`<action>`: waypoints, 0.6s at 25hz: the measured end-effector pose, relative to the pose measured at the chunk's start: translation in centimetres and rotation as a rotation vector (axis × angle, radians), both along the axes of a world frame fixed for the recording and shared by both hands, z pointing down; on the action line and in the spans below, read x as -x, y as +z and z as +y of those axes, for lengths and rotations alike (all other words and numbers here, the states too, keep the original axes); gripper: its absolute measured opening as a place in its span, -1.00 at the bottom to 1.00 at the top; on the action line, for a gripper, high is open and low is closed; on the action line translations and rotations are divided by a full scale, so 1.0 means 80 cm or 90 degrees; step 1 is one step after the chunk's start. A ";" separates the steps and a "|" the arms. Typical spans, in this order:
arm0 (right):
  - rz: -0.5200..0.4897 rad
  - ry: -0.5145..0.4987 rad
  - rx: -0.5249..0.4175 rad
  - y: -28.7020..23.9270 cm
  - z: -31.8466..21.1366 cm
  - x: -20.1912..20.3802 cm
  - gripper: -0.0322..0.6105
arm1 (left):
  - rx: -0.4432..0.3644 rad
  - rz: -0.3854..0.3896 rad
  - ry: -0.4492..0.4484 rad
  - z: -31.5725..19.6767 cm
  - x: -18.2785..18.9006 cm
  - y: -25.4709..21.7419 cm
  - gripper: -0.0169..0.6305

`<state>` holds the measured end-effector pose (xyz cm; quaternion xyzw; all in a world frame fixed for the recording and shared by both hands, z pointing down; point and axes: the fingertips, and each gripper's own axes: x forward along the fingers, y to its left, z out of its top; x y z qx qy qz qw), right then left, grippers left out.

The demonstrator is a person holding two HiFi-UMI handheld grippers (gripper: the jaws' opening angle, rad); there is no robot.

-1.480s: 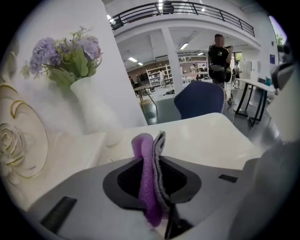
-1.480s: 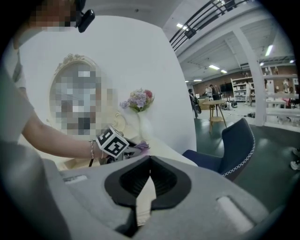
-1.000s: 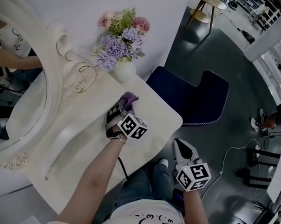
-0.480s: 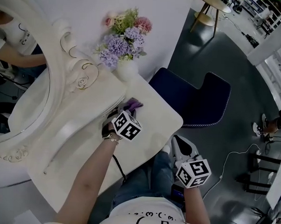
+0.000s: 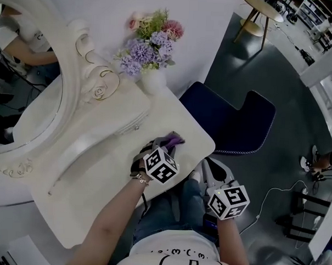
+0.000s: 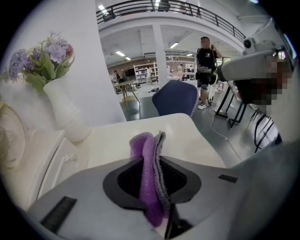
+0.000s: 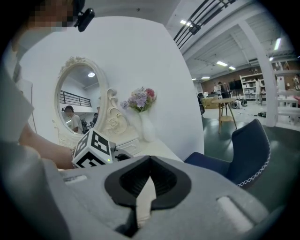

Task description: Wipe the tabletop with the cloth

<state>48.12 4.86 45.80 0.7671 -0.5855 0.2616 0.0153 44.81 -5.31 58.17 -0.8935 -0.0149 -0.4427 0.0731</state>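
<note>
Pinches the purple cloth (image 5: 174,139) in the left gripper (image 5: 163,150), jaws closed on its fold, low over the white tabletop (image 5: 98,175) near the corner by the blue chair (image 5: 227,118), probably touching. Holds the right gripper (image 7: 149,164) beyond its edge, jaws together, empty.

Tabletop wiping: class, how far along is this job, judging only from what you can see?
Done: the left claw is shut on the purple cloth. In hand: the cloth is down at the tabletop corner near the blue chair. Left: unclear, no wiped patch shows; the right claw is shut and idle.
</note>
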 end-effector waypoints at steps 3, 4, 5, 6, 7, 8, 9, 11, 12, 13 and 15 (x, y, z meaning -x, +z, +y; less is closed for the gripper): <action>-0.001 -0.019 -0.005 -0.004 -0.002 -0.006 -0.90 | 0.104 0.003 -0.015 0.044 0.005 -0.006 -0.69; 0.000 -0.026 -0.007 -0.006 -0.004 -0.008 -0.90 | 0.141 0.004 -0.020 0.058 0.007 -0.008 -0.70; 0.001 -0.032 -0.010 -0.008 -0.005 -0.011 -0.90 | 0.175 0.005 -0.026 0.071 0.010 -0.011 -0.70; 0.002 -0.038 -0.013 -0.011 -0.008 -0.014 -0.90 | 0.209 0.007 -0.031 0.082 0.012 -0.013 -0.70; 0.002 -0.044 -0.016 -0.013 -0.010 -0.017 -0.90 | 0.242 0.009 -0.036 0.093 0.014 -0.016 -0.69; 0.003 -0.051 -0.019 -0.014 -0.013 -0.019 -0.90 | 0.274 0.013 -0.042 0.104 0.016 -0.019 -0.70; 0.002 -0.058 -0.020 -0.015 -0.015 -0.022 -0.90 | 0.300 0.018 -0.050 0.113 0.017 -0.022 -0.70; 0.000 -0.072 -0.023 -0.016 -0.019 -0.026 -0.90 | 0.336 0.030 -0.070 0.128 0.018 -0.025 -0.70; -0.003 -0.080 -0.023 -0.016 -0.021 -0.029 -0.90 | 0.350 0.034 -0.080 0.134 0.018 -0.025 -0.70; -0.005 -0.087 -0.024 -0.016 -0.022 -0.031 -0.90 | 0.366 0.036 -0.084 0.142 0.018 -0.026 -0.69; -0.012 -0.105 -0.027 -0.017 -0.027 -0.034 -0.90 | 0.412 0.029 -0.070 0.161 0.018 -0.029 -0.69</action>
